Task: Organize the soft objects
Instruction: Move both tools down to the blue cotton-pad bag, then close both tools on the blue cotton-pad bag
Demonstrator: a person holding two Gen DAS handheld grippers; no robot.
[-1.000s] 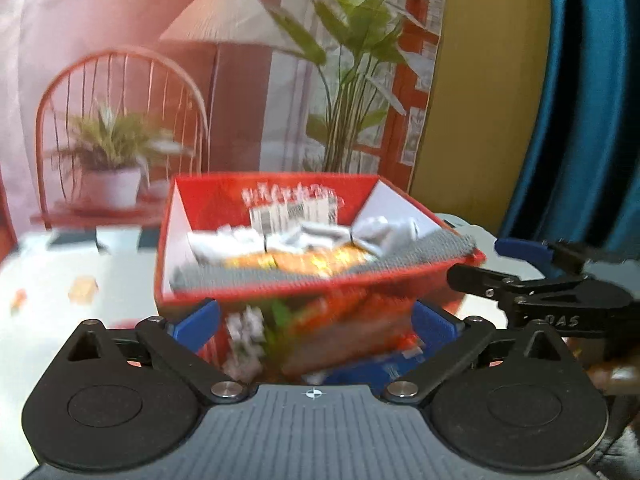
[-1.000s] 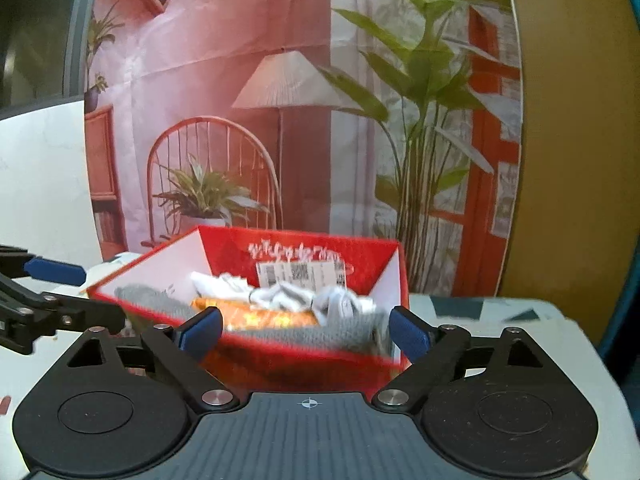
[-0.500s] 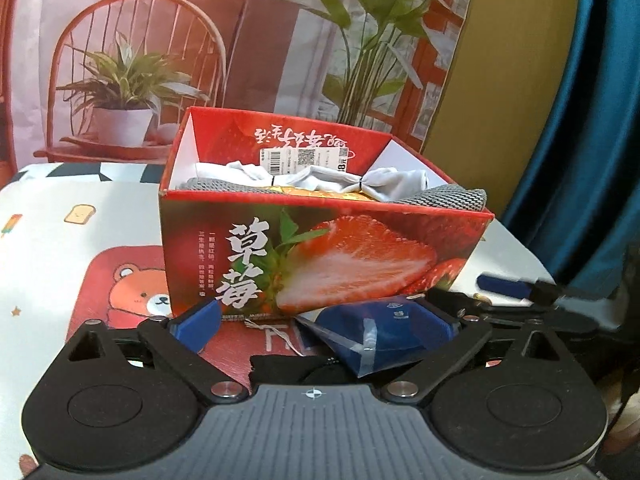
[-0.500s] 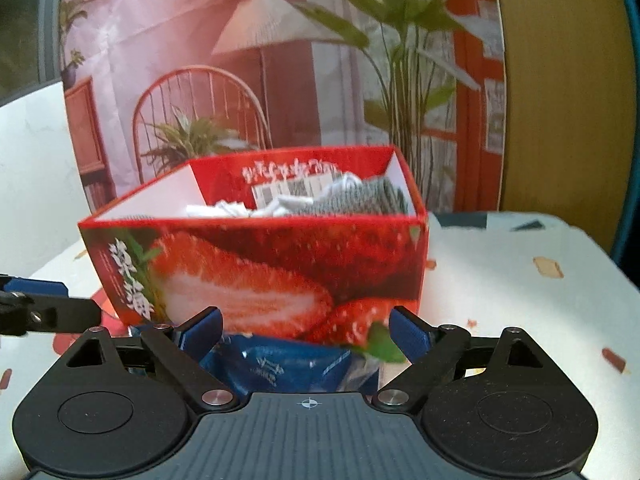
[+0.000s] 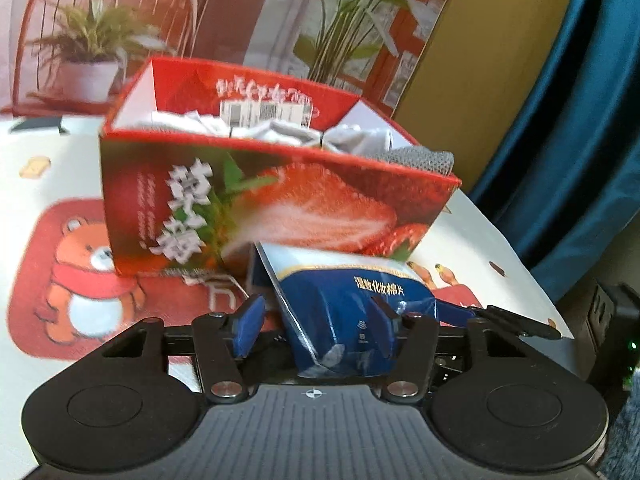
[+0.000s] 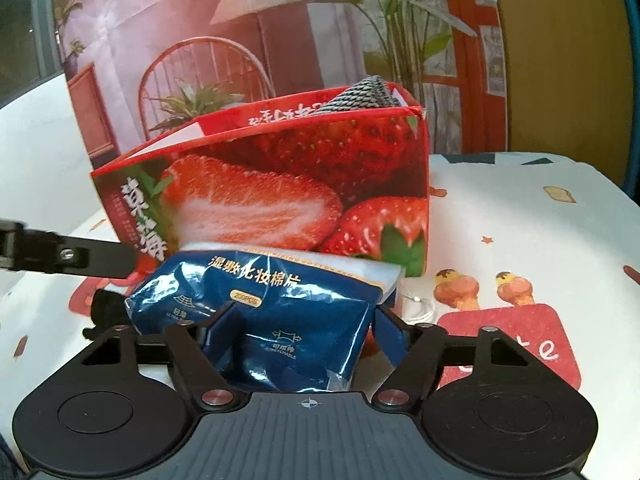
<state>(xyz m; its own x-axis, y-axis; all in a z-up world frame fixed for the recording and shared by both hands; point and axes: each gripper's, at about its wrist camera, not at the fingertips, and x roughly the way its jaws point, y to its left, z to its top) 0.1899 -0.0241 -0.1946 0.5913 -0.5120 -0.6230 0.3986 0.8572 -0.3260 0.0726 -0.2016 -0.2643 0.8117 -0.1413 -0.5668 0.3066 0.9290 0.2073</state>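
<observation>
Box (image 5: 272, 208): red strawberry carton on your table, cloths inside.
Pack (image 6: 256, 312): blue cotton-pad bag lying against the box front.
Right gripper (image 6: 308, 326): level, your fingers clamped on the pack.
Left gripper (image 5: 316, 320): low, fingers spread around the pack's end.

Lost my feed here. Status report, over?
Left tool and right tool both straddle blue packet, grip unconfirmed. Packet sits outside, against strawberry box front. Box top crowded with cloths.
</observation>
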